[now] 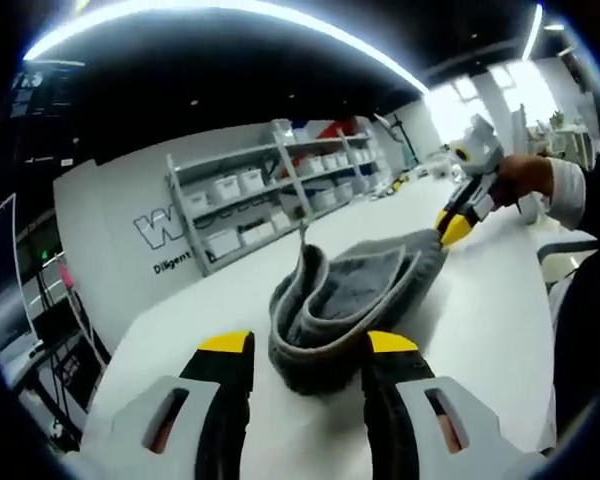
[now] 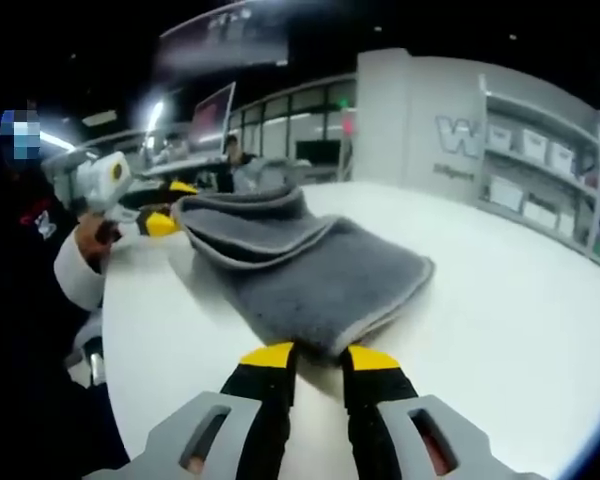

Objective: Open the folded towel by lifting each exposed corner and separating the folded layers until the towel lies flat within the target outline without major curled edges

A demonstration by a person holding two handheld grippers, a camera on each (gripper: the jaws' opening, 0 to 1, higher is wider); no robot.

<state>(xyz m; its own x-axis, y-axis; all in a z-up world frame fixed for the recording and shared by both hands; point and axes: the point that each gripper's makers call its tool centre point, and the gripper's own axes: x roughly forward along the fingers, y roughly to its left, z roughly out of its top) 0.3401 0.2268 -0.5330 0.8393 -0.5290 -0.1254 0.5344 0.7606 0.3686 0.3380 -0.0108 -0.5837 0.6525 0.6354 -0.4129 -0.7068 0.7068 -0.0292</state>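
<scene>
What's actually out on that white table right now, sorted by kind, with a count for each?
Grey towel, folded: 1
Handheld grippers with yellow-tipped black jaws: 2, the left gripper and the right gripper, one at each end of the towel
Total: 3 things at the white table

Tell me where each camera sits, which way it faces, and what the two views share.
Left gripper view: rides the left gripper, looking along its jaws across the white table at the grey towel, shelving behind; a hand with the right gripper at the towel's far end.
Right gripper view: rides the right gripper, facing the opposite way over the towel; a sleeved hand holds the left gripper opposite.
Shared: towel, table, both grippers.
</scene>
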